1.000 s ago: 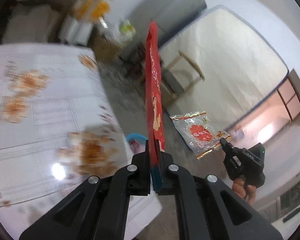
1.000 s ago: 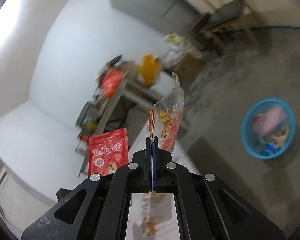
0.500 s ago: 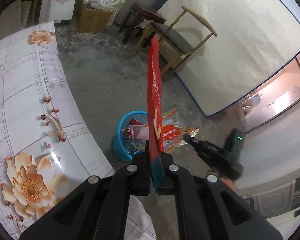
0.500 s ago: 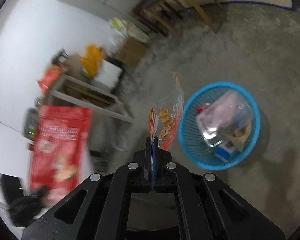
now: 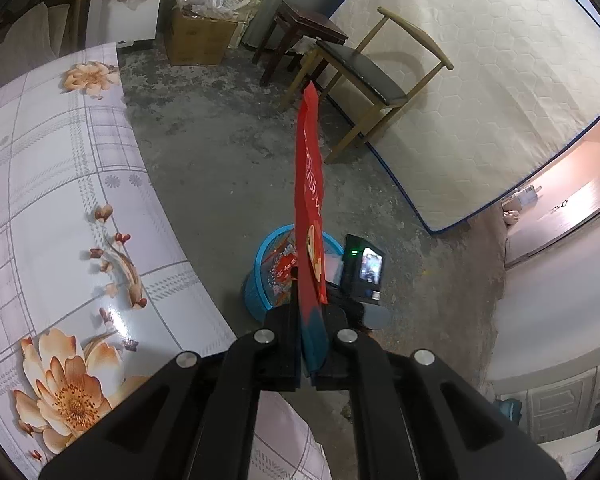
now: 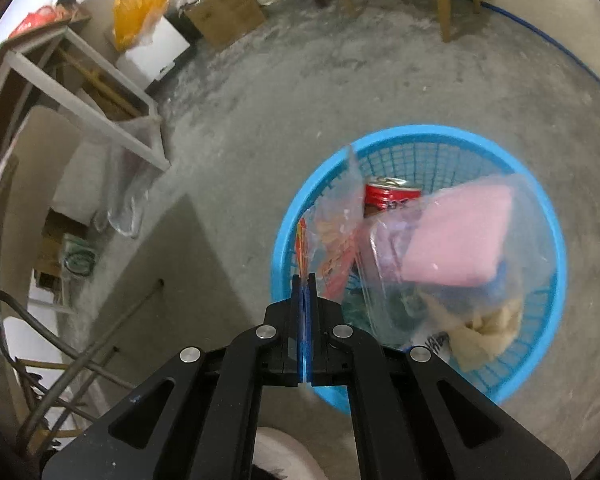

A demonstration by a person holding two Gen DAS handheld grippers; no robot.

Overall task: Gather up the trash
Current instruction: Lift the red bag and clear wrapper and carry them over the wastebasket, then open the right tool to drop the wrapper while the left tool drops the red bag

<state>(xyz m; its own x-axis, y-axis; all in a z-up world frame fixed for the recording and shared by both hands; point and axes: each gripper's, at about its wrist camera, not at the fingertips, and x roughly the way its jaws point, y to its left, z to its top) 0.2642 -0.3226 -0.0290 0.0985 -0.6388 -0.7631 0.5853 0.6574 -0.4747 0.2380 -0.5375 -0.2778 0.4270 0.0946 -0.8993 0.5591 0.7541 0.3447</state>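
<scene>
Tongs (image 6: pixel 305 280) over blue basket (image 6: pixel 540 216), can (image 6: pixel 392 196), wrappers

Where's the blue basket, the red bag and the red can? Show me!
blue basket (image 6: pixel 416 136): right wrist view, on its far rim.
red bag (image 5: pixel 310 184): left wrist view, on its upright middle.
red can (image 6: pixel 392 198): right wrist view, on its side, inside the basket.

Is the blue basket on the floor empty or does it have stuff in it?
It has stuff in it. The blue basket holds a red can, a pink pack in clear plastic and some crumpled paper.
</scene>
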